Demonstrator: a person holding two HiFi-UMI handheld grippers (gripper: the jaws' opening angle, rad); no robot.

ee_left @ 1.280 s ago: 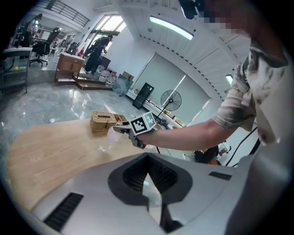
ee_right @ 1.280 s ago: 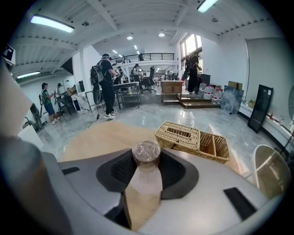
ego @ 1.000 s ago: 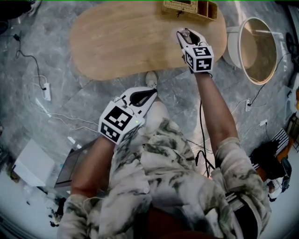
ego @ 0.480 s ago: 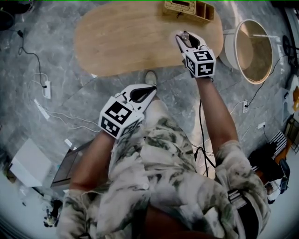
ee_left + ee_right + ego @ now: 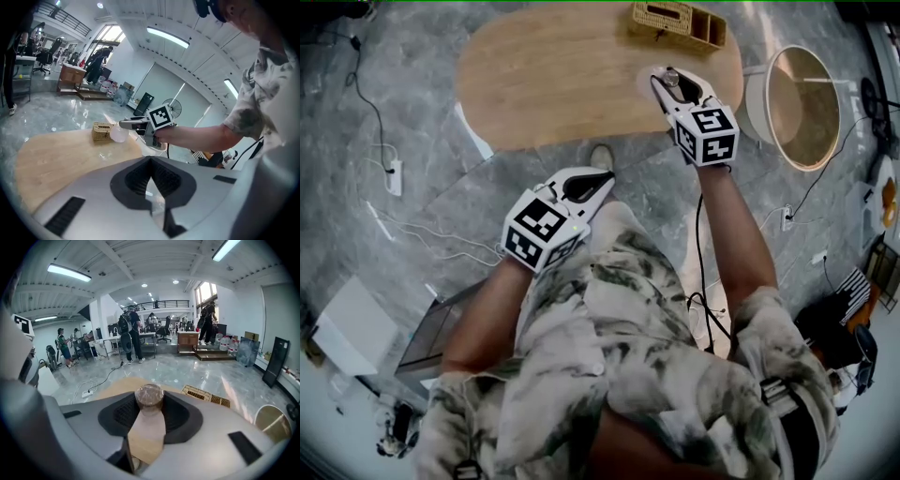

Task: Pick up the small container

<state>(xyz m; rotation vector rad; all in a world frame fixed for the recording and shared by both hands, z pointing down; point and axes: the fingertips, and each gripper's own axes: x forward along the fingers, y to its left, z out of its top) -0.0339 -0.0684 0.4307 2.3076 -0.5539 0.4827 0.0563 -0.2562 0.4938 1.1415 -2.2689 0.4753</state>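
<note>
The small container (image 5: 149,397) is a clear round tub with a brownish inside, and both pads of my right gripper (image 5: 149,401) press on its sides. From the head view it shows as a pale round shape (image 5: 667,79) at the tip of my right gripper (image 5: 671,86), over the right end of the oval wooden table (image 5: 553,75). The left gripper view shows the container (image 5: 118,134) at the table's far end. I cannot tell whether it is off the tabletop. My left gripper (image 5: 592,184) hangs near the person's thigh, off the table, with its jaws together and nothing in them.
A wicker basket with wooden compartments (image 5: 677,21) stands at the table's far edge, just beyond the container. A round white-rimmed side table (image 5: 806,103) stands to the right. Cables and a power strip (image 5: 392,176) lie on the marble floor at the left.
The right gripper stays closed on the container at the same end of the table. The left gripper stays by the thigh. The head camera has shifted slightly.
</note>
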